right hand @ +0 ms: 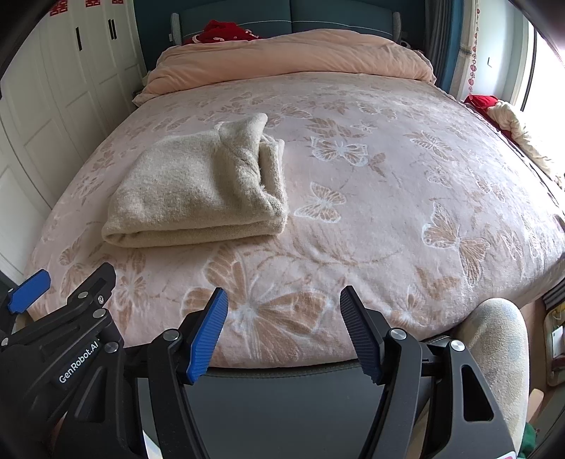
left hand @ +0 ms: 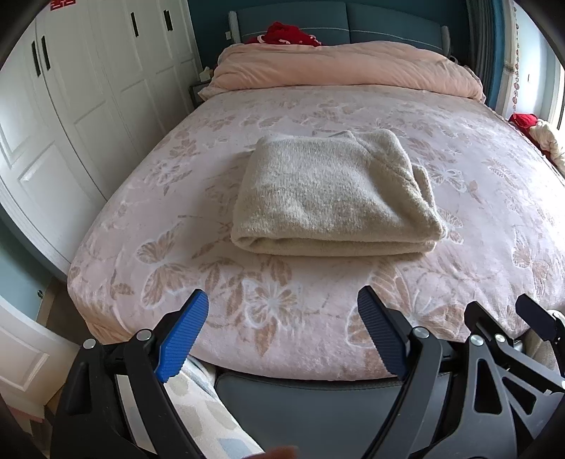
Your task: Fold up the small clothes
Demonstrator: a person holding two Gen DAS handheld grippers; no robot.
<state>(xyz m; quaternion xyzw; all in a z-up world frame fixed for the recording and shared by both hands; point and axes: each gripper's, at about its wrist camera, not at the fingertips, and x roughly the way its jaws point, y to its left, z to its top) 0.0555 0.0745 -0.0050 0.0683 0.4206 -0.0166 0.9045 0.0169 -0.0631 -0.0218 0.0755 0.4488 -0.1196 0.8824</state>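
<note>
A beige knitted garment lies folded into a thick rectangle on the pink butterfly-patterned bedspread. The right wrist view shows the same garment left of centre. My left gripper hangs over the bed's near edge, well short of the garment, jaws open with nothing between the blue pads. My right gripper is held beside it, also open and empty, above the near edge of the bedspread. The left gripper's body shows at the lower left of the right wrist view.
A rolled pink duvet lies across the head of the bed with a red item behind it. White wardrobe doors stand along the left. Red and cream cloth sits at the bed's right side. A person's leg is at lower right.
</note>
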